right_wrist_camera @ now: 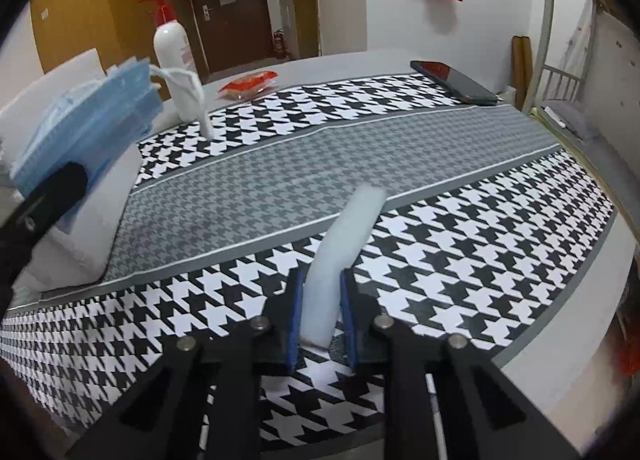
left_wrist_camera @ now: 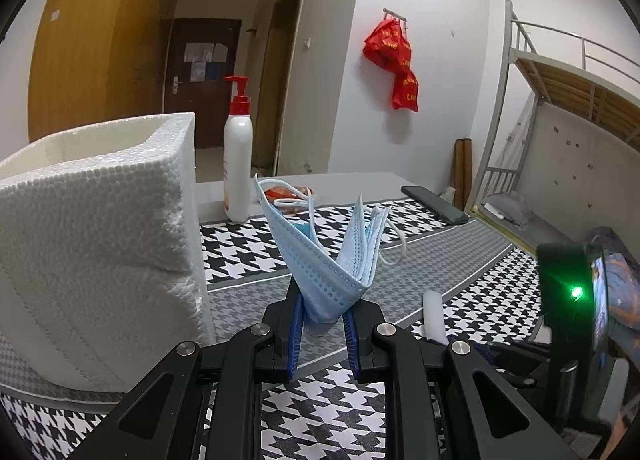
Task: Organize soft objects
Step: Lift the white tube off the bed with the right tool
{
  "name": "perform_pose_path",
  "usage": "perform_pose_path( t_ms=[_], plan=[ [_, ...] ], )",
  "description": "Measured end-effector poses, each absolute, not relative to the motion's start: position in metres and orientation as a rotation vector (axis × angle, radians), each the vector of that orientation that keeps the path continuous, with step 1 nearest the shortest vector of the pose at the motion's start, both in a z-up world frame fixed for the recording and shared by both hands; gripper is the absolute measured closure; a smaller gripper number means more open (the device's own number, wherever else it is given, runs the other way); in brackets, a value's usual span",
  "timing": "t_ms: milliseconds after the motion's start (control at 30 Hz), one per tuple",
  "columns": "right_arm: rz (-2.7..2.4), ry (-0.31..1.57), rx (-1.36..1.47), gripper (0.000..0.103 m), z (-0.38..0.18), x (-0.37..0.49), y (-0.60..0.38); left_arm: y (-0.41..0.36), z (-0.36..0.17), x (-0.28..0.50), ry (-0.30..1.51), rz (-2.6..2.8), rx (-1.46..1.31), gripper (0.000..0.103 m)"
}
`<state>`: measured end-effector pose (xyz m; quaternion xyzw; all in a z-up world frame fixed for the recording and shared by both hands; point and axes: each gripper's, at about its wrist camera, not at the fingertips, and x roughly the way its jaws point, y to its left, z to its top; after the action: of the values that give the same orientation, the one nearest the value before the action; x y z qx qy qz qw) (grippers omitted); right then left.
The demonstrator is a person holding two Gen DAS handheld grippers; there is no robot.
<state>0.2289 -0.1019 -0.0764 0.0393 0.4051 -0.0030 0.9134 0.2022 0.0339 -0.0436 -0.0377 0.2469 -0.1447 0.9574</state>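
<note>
My left gripper (left_wrist_camera: 323, 314) is shut on a bunch of light blue face masks (left_wrist_camera: 324, 256) and holds them above the houndstooth cloth, just right of a white foam box (left_wrist_camera: 100, 228). The masks (right_wrist_camera: 86, 116) and the left gripper's finger also show at the left of the right wrist view, in front of the foam box (right_wrist_camera: 86, 220). My right gripper (right_wrist_camera: 320, 292) is shut on a white foam strip (right_wrist_camera: 340, 248) that sticks forward over the cloth. The strip's tip shows in the left wrist view (left_wrist_camera: 434, 316).
A white pump bottle with a red top (left_wrist_camera: 238, 156) stands behind the foam box. A red snack packet (right_wrist_camera: 248, 85) lies behind the cloth and a dark phone (right_wrist_camera: 456, 82) at the far right. A bunk bed frame (left_wrist_camera: 560, 100) stands beyond the table's right edge.
</note>
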Motion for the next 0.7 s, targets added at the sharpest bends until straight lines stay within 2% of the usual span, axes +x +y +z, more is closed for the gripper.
perform_pose_path(
  t_ms=[700],
  plan=[
    [0.127, 0.689, 0.122, 0.083, -0.025, 0.208, -0.133, 0.024, -0.031, 0.197, 0.493, -0.350, -0.045, 0.084]
  ],
)
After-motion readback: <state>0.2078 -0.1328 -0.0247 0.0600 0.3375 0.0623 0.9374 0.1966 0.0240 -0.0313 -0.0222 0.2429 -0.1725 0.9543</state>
